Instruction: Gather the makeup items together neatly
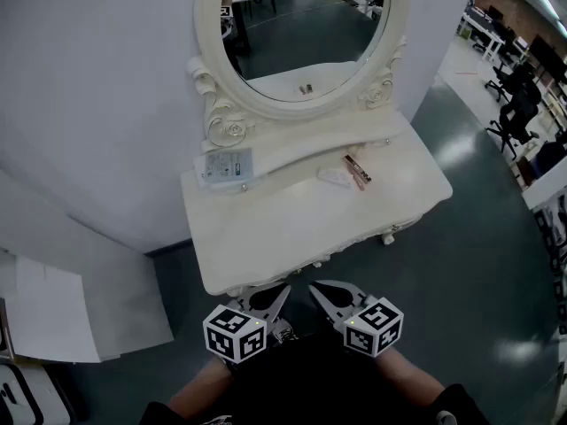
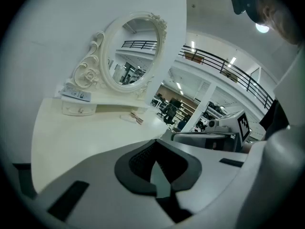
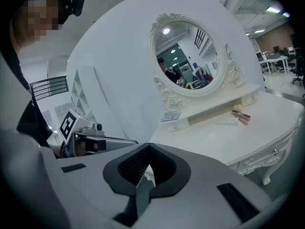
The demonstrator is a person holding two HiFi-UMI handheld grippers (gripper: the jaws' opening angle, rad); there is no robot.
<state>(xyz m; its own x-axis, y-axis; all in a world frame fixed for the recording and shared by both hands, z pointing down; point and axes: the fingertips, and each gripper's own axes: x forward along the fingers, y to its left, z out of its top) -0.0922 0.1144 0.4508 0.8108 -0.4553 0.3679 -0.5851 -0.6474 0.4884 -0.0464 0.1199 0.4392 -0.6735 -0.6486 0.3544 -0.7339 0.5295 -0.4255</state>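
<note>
A white vanity table (image 1: 292, 228) with an oval mirror (image 1: 301, 25) stands ahead of me. A flat pale package (image 1: 224, 166) lies on its raised left shelf. On the tabletop to the right, a small white item (image 1: 334, 177) and a slim pink-brown item (image 1: 357, 171) lie side by side. My left gripper (image 1: 282, 292) and right gripper (image 1: 316, 288) hover close together just before the table's near edge, both shut and empty. The left gripper view shows the package (image 2: 76, 93) and the pink item (image 2: 137, 118) far off. The right gripper view shows the pink item (image 3: 240, 115) and the white item (image 3: 228, 122).
A white wall panel (image 1: 97, 104) backs the table. White boards (image 1: 53, 317) lean on the floor at the left. Dark office chairs (image 1: 518, 104) stand far right on the green floor. The tabletop's front half is bare.
</note>
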